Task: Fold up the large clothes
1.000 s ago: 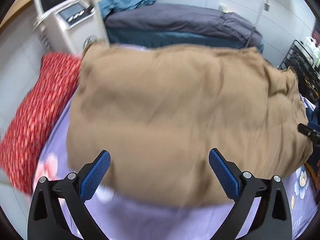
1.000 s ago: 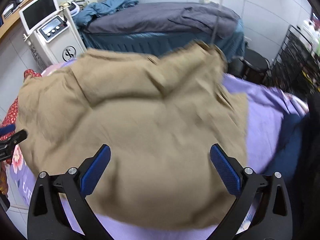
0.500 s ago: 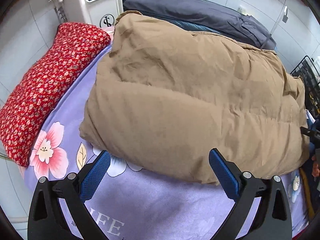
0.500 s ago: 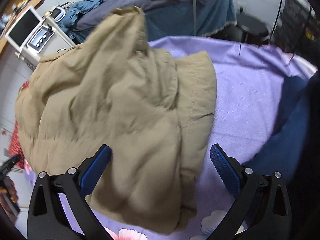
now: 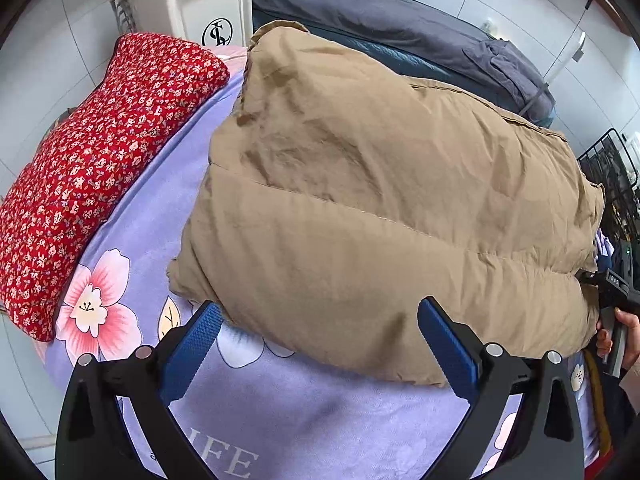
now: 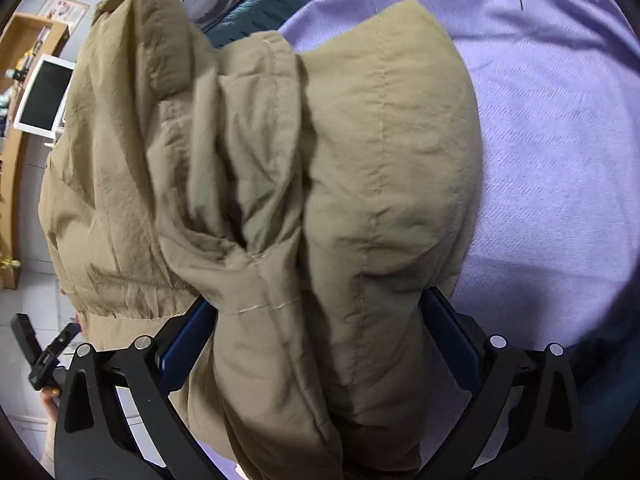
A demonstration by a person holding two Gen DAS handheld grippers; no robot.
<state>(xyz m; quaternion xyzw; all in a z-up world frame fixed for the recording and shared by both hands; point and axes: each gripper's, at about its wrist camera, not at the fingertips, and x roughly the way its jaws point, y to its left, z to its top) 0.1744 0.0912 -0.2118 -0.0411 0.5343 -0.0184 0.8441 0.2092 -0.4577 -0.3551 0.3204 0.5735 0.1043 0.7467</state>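
- A tan padded jacket (image 5: 384, 208) is lying in a puffy, part-folded heap on a bed covered by a lilac floral sheet (image 5: 288, 420); one layer is doubled over another, so a fold looks already made and the bulk is likely being gathered for the next one.
- The left gripper (image 5: 320, 344) is hovering released at the near hem, its blue pads (image 5: 196, 344) spread wide and holding nothing; it seems to be waiting just off the cloth, ready to pin or lift that edge.
- The right gripper (image 6: 316, 344) is sitting with jaws wide while a thick fold of the jacket (image 6: 304, 184) is bulging between them; the pads are not pressing in, so I judge it released, though cloth is hiding part of the fingers.
- In the left wrist view, the person's right hand (image 5: 620, 332) is gripping its handle at the jacket's far right end, pointing in along the garment.
- The left gripper is pointing forward and downward across the bed; the right one is tilting steeply down onto the heap.
- A red floral pillow (image 5: 96, 160) is lying beside the jacket, well clear of the work.
- The padding is springy, so folds will probably need holding down.
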